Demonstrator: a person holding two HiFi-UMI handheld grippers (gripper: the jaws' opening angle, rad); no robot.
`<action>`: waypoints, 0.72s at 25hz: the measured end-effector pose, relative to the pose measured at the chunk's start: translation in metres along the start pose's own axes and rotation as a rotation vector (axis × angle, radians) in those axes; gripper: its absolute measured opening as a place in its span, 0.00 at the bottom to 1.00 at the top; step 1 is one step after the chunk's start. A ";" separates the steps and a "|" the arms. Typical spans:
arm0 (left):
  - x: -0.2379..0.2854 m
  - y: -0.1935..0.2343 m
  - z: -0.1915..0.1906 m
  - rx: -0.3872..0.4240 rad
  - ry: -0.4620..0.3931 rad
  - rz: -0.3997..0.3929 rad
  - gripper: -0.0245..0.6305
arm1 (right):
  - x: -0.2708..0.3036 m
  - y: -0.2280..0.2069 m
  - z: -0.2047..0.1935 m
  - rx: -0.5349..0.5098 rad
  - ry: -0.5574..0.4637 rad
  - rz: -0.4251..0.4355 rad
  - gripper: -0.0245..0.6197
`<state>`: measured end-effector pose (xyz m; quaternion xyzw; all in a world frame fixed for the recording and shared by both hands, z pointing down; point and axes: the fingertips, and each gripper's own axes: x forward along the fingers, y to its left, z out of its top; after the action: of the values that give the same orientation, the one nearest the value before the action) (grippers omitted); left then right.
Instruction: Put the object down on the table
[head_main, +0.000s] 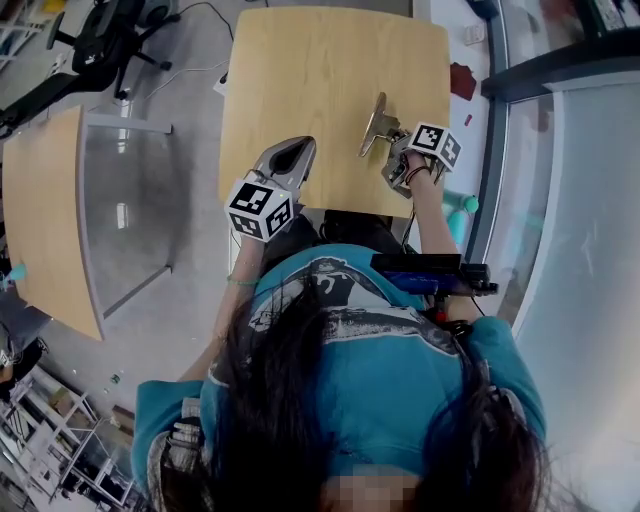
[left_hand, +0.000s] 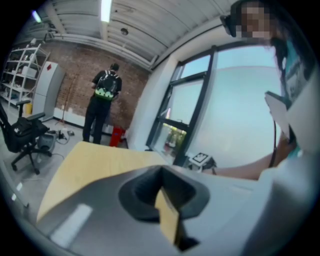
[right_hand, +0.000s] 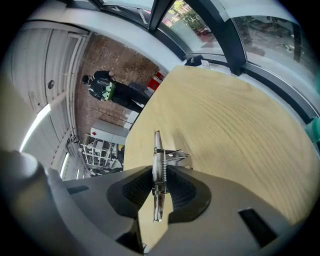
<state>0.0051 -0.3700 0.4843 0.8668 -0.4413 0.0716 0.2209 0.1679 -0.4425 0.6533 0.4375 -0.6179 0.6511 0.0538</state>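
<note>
The right gripper (right_hand: 159, 186) is closed on a shiny metal spring clip (right_hand: 157, 150), which is held up on its edge over the wooden table (right_hand: 230, 130), and the left gripper (left_hand: 162, 176) is seen shut with nothing in it.

The metal spring clip (right_hand: 157, 150) is sitting pinched between the pads of the right hand-held gripper (right_hand: 158, 192). It is turned edge-on, its silvery blades standing as one thin upright line, the coiled spring showing at mid-length. In the head view it's poking forward over the pale wooden counter (head_main: 300, 80), near the right front edge. Whether it's touching the wood isn't showing.
</note>
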 end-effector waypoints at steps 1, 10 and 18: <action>-0.002 0.001 -0.001 -0.001 0.001 0.006 0.04 | 0.003 -0.003 0.003 0.007 -0.001 -0.007 0.18; -0.019 0.009 -0.004 -0.007 -0.002 0.050 0.04 | 0.020 -0.026 0.004 0.035 -0.022 -0.076 0.18; -0.037 0.015 -0.011 -0.012 -0.004 0.075 0.04 | 0.022 -0.023 0.002 0.161 -0.102 0.016 0.22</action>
<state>-0.0283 -0.3462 0.4870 0.8484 -0.4744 0.0757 0.2225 0.1698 -0.4497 0.6846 0.4682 -0.5691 0.6757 -0.0183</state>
